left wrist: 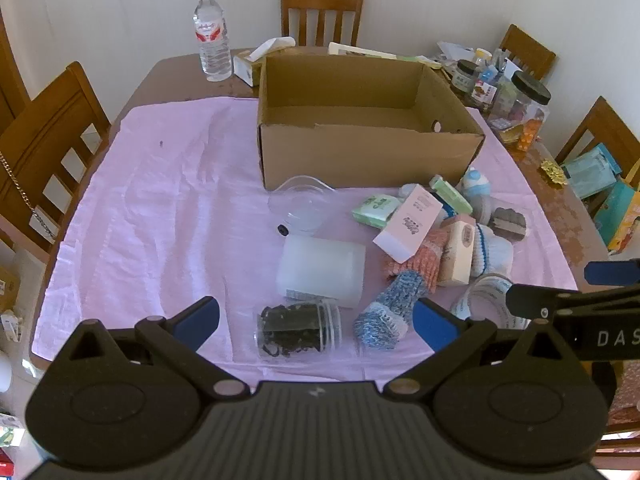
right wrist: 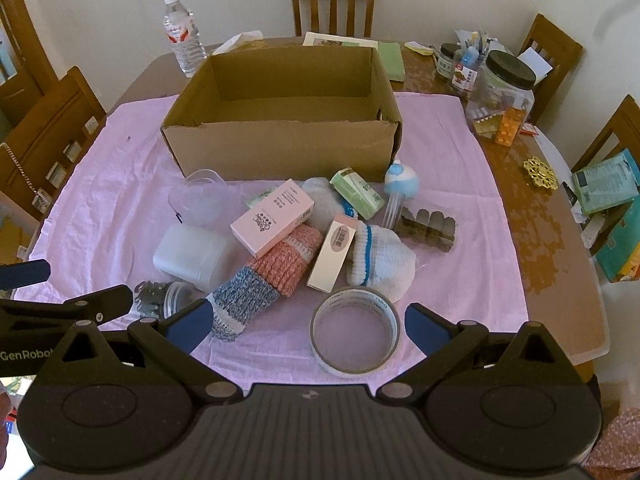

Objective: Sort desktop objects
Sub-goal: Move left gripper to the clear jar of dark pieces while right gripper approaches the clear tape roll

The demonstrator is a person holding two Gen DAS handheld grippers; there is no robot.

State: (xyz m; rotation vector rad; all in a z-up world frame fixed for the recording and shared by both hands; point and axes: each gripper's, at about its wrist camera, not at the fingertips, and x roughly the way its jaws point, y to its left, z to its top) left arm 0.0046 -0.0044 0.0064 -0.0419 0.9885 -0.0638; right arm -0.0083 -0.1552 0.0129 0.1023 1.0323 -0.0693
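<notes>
An open, empty cardboard box (left wrist: pixel 360 156) (right wrist: pixel 280 148) stands on the pink cloth (left wrist: pixel 160 200). In front of it lies a pile: a pink box (right wrist: pixel 272 218), a red and blue knitted sock (right wrist: pixel 264 280), a white sock (right wrist: pixel 380 260), a beige box (right wrist: pixel 332 254), a green box (right wrist: pixel 356 192), a tape roll (right wrist: pixel 356 332), a frosted container (left wrist: pixel 320 270) and a small jar of dark bits (left wrist: pixel 298 330). My left gripper (left wrist: pixel 316 320) is open just before the jar. My right gripper (right wrist: pixel 308 326) is open near the tape roll, empty.
A water bottle (left wrist: pixel 212 36) stands at the back left. Jars, packets and papers (right wrist: pixel 496 92) crowd the back right corner. A clear glass bowl (left wrist: pixel 300 204) sits by the box. Wooden chairs (left wrist: pixel 52 128) surround the table.
</notes>
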